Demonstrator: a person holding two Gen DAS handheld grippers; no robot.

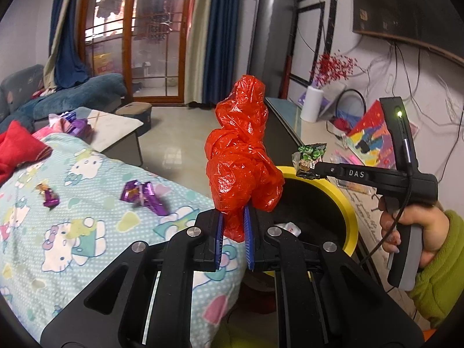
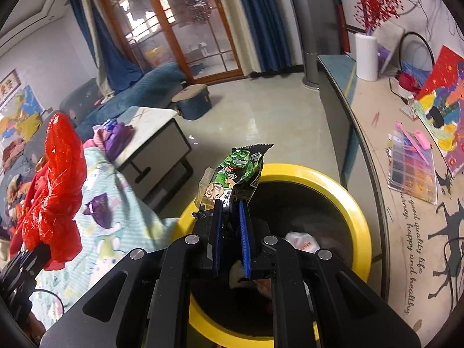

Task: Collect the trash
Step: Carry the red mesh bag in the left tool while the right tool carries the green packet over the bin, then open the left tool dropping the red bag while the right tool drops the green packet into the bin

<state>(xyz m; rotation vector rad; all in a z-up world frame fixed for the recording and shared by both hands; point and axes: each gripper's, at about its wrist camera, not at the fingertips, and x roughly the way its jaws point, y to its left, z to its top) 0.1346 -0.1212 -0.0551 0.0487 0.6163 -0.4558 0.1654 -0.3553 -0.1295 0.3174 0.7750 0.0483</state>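
Note:
My left gripper [image 1: 234, 211] is shut on a crumpled red plastic bag [image 1: 242, 150] that stands up from its blue pads, just left of the yellow-rimmed bin [image 1: 346, 200]. My right gripper [image 2: 230, 203] is shut on a green snack wrapper [image 2: 235, 171], held over the near-left rim of the bin [image 2: 348, 200]. In the left wrist view the right gripper [image 1: 314, 171] reaches in from the right with the wrapper [image 1: 310, 156] above the bin's far rim. White paper trash [image 2: 303, 240] lies inside the bin. Purple candy wrappers [image 1: 142, 192] lie on the cartoon-print blanket [image 1: 87, 217].
A low table [image 2: 156, 133] and a blue sofa [image 2: 145, 87] stand behind the blanket. A long counter [image 2: 385, 156] on the right carries a white vase [image 2: 366, 56], a bead box and coloured papers. A hand in a green sleeve [image 1: 435, 266] holds the right gripper.

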